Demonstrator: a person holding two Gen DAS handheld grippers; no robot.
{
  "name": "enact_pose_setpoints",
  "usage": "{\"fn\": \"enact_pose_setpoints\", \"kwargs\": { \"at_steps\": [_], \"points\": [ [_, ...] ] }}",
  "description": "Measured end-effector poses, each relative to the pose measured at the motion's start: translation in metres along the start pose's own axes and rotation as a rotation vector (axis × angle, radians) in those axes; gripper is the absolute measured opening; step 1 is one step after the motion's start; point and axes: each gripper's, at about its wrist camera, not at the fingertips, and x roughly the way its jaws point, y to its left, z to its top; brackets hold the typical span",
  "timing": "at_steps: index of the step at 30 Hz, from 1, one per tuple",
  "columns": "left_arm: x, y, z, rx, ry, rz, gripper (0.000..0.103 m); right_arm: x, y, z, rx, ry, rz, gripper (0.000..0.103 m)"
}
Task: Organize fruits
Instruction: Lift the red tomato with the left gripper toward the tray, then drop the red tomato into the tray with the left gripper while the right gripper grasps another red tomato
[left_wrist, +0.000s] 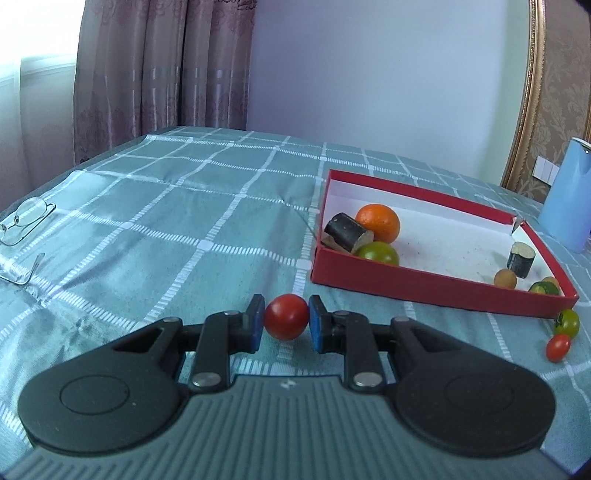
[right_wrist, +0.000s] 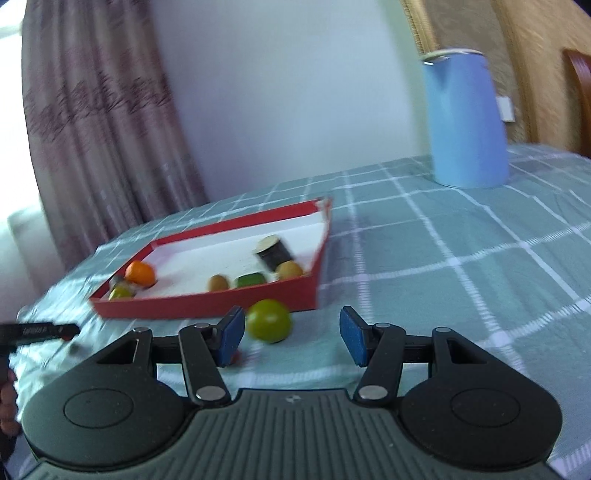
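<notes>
The left gripper pinches a red cherry tomato between its two blue pads, one pad on each side of the fruit. The tomato is almost round, so I cannot tell which way its long axis goes. From this tomato, the red shallow box lies toward two o'clock on the green checked tablecloth. Inside the box, at its near left corner, an orange, a green tomato and a dark cylinder piece lie close together; this cylinder is on its side, with its long axis running from ten o'clock to four o'clock and its cut end toward four o'clock. Another dark cylinder stands upright near the right wall. Outside the box, just beside its near right corner, a greenish tomato and a small red tomato lie on the cloth. The right gripper has its jaws spread, and the greenish tomato sits between them, closer to the left pad, not gripped. Eyeglasses lie at nine o'clock, and a blue jug stands behind.
</notes>
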Motion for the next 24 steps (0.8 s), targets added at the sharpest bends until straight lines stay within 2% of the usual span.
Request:
{"fn": "enact_pose_setpoints", "kwargs": {
  "at_steps": [3,6,9,14,24],
  "points": [
    [0.003,0.002,0.001,-0.012,0.009,-0.001,0.023,0.003,0.024,-0.004,-0.078,0.030,0.034,0.056],
    [0.003,0.005,0.001,-0.024,0.013,-0.007,0.023,0.010,0.045,-0.008,-0.159,0.069,0.034,0.056],
    [0.003,0.005,0.000,-0.026,0.014,-0.013,0.023,0.019,0.055,-0.009,-0.186,0.105,0.019,0.056],
    [0.003,0.005,0.000,-0.030,0.014,-0.018,0.023,0.033,0.063,-0.007,-0.198,0.149,0.009,0.054],
    [0.004,0.005,0.001,-0.029,0.019,-0.023,0.023,0.054,0.068,-0.004,-0.187,0.198,-0.006,0.041]
  ]
}}
